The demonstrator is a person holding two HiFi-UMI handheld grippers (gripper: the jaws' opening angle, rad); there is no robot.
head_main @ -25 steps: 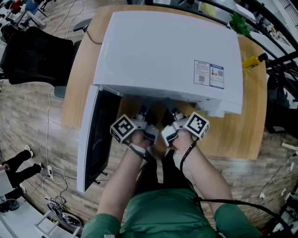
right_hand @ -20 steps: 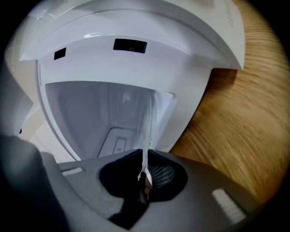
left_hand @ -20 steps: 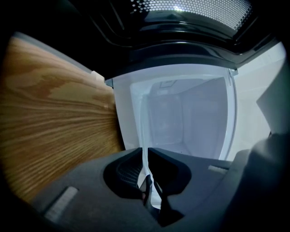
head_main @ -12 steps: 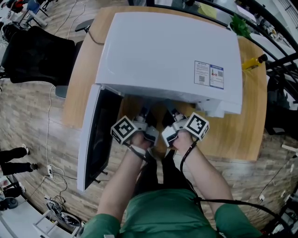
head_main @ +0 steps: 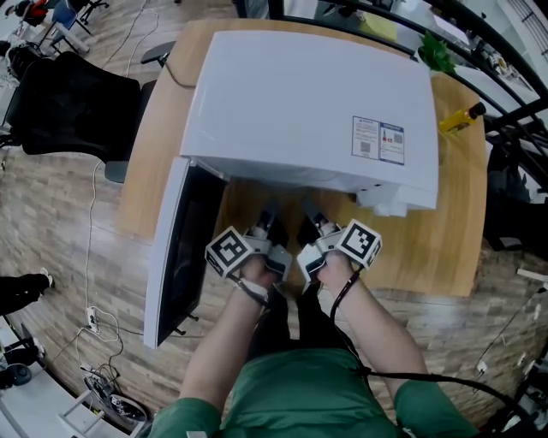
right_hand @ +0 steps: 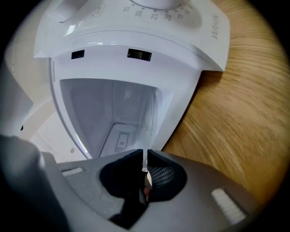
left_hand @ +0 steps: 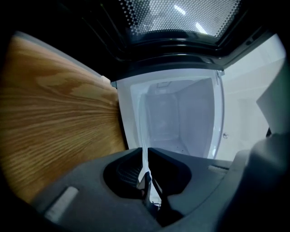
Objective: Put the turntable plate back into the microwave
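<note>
The white microwave (head_main: 308, 103) stands on a wooden table (head_main: 428, 248), its door (head_main: 175, 248) swung open to the left. Both grippers are just in front of its open cavity (left_hand: 181, 113). The glass turntable plate (left_hand: 144, 136) shows as a thin clear edge running from the jaws toward the cavity. My left gripper (head_main: 270, 221) is shut on its rim. My right gripper (head_main: 310, 222) has the plate's (right_hand: 147, 131) opposite rim pinched between its jaws, which are closing. In the head view the plate itself is hard to make out.
The control panel with its dial (right_hand: 158, 13) is at the cavity's right side. A black chair (head_main: 73, 103) stands left of the table. A yellow object (head_main: 461, 118) and a green one (head_main: 437, 53) lie near the table's far right corner. Cables run across the floor.
The left gripper has come a little back from the microwave opening, so more table shows ahead of it. The right gripper has barely moved. Both still grip the plate.
</note>
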